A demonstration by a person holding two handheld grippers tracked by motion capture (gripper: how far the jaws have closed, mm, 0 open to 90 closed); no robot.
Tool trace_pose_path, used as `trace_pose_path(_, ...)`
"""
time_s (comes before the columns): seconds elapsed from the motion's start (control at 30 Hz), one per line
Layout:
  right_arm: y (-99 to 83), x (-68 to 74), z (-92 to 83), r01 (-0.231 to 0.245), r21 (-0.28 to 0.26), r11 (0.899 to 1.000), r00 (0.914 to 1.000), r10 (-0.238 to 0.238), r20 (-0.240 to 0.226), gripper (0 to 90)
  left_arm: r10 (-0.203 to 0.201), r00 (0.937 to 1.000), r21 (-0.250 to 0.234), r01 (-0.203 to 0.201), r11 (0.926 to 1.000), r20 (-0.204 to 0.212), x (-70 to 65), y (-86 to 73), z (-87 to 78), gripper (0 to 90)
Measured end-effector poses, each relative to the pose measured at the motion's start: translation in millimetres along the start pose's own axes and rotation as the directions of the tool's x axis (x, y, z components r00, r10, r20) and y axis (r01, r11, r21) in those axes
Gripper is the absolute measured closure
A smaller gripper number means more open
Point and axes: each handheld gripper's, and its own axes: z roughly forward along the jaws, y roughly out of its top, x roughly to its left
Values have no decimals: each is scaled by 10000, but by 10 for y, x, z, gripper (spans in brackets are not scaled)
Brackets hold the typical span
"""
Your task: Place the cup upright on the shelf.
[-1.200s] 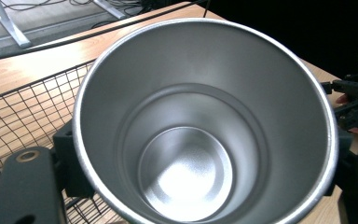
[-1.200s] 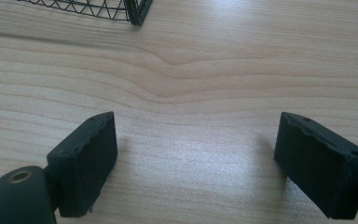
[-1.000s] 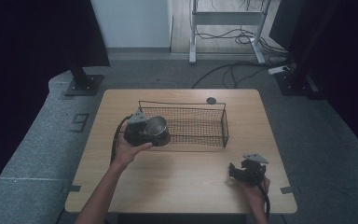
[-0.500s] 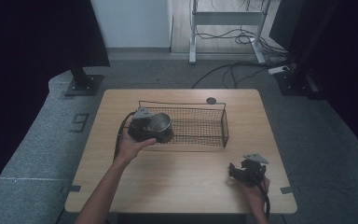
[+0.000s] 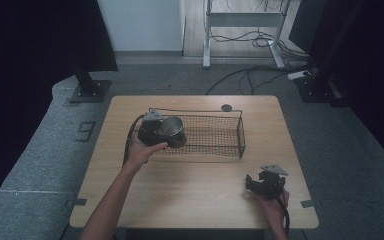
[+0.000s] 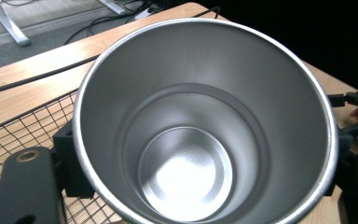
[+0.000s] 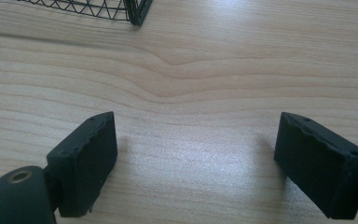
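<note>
- High view: the left gripper point(image 5: 166, 135) holds a steel cup point(image 5: 171, 126) at the left end of the wire basket point(image 5: 240, 131); the cup sits over the basket's left wall, raised above the mesh floor as far as I can judge; whether it touches the wire I cannot tell
- Left gripper view: the camera looks straight into the steel cup point(image 6: 205, 135), its mouth turned toward the lens; the two black jaws stand tight against its outer wall on either side, so the tongs are clamped on the cup; the wire basket point(image 6: 23, 126) mesh lies behind and below at the left, with the table point(image 6: 42, 60) beyond
- Right gripper view: the right gripper point(image 7: 193, 154) has its jaws spread wide with nothing between them, over bare table point(image 7: 191, 60); a corner of the wire basket point(image 7: 137, 11) shows at the top edge, well apart from the jaws
- In the high view the right gripper point(image 5: 260, 184) rests idle near the table's front right, far from the cup
- Step in hand, as I judge it: carrying the cup into the basket; the placing is not yet done
- Next move likely calls for taking the cup clear of the left wall and further over the mesh, lowering it until it rests on the floor of the basket, then spreading the jaws; care is needed that the rim does not catch the top wire, and that the cup does not roll once released
</note>
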Motion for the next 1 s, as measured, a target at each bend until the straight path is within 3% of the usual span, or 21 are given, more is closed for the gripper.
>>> trace_pose_path(1.0,-1,0,1,6,-11,10000,10000,-6,-4,129,187,9981,461,-159,9988,-593,172,247,137,186)
